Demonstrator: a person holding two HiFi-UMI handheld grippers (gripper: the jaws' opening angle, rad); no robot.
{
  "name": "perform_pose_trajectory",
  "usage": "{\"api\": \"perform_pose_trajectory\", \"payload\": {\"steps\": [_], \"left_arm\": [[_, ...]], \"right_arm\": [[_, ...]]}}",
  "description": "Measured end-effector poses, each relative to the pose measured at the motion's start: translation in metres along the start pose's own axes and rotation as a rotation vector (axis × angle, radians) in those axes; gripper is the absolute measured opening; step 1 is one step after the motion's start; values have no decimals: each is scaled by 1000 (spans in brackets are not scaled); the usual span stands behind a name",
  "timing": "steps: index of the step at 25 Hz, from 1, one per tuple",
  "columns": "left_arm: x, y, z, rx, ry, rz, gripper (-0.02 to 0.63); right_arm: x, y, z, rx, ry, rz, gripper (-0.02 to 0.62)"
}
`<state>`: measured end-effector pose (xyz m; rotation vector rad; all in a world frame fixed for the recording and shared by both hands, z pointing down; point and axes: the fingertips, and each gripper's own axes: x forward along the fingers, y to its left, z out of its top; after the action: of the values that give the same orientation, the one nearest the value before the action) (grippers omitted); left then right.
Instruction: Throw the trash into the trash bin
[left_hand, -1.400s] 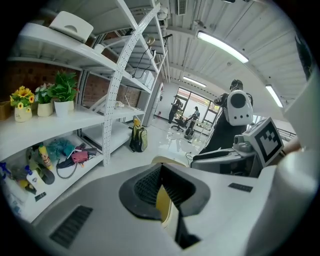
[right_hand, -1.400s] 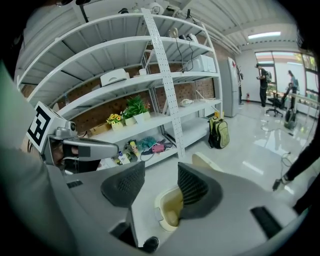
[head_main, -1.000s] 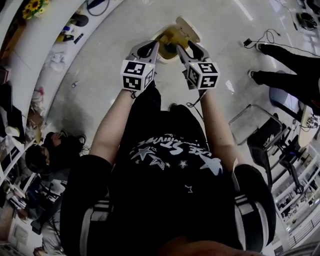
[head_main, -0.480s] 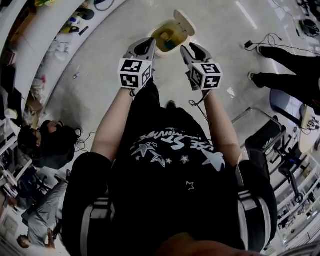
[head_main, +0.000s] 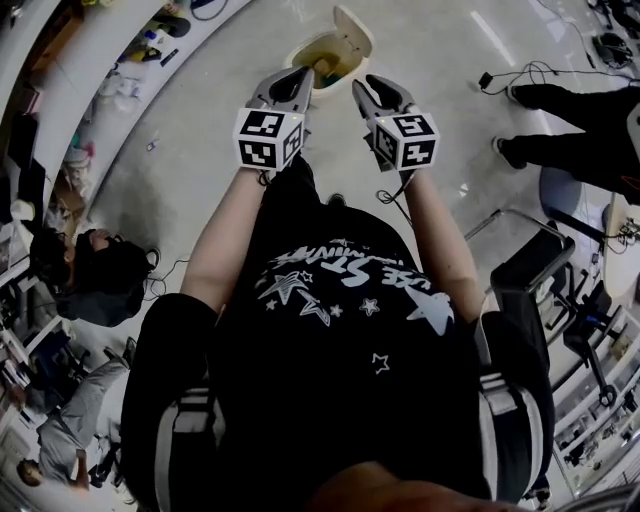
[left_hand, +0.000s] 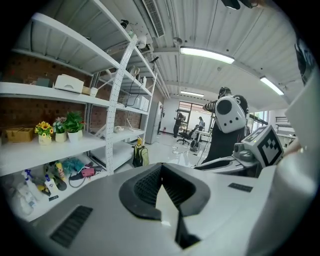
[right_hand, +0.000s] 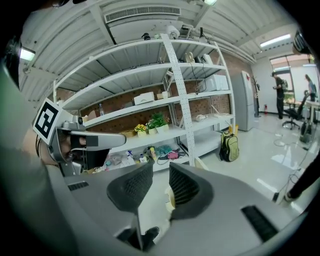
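Observation:
The cream trash bin stands on the grey floor with its lid tipped open, showing a yellowish inside. Both grippers hang in the air just short of it, side by side. My left gripper points at the bin's near rim; in the left gripper view its pads meet at the tips with nothing between them. My right gripper has a narrow gap, its jaws are closing, and they hold nothing. In the right gripper view a bit of the bin shows through that gap.
White shelving with potted flowers, bottles and a backpack runs along the left. A person's legs, a chair and a floor cable are on the right. Someone sits at the left. A white robot stands further off.
Both grippers have drawn back from over the bin and risen; the bin now lies clear beyond their tips. The right jaws have narrowed.

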<state>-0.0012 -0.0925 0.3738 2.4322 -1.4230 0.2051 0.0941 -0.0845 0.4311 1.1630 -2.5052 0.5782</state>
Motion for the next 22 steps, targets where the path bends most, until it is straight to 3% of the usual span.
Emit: {"api": "perform_pose_trajectory", "payload": {"steps": [10,22], "left_arm": [[-38,-55,-7,7,-33,4,9],[-59,-96,-6,33,-54,-4,9]], "right_arm": [[-67,10,-26,-16,-31,-29,28],[-113,11,-29,26,-88,-1,6]]}}
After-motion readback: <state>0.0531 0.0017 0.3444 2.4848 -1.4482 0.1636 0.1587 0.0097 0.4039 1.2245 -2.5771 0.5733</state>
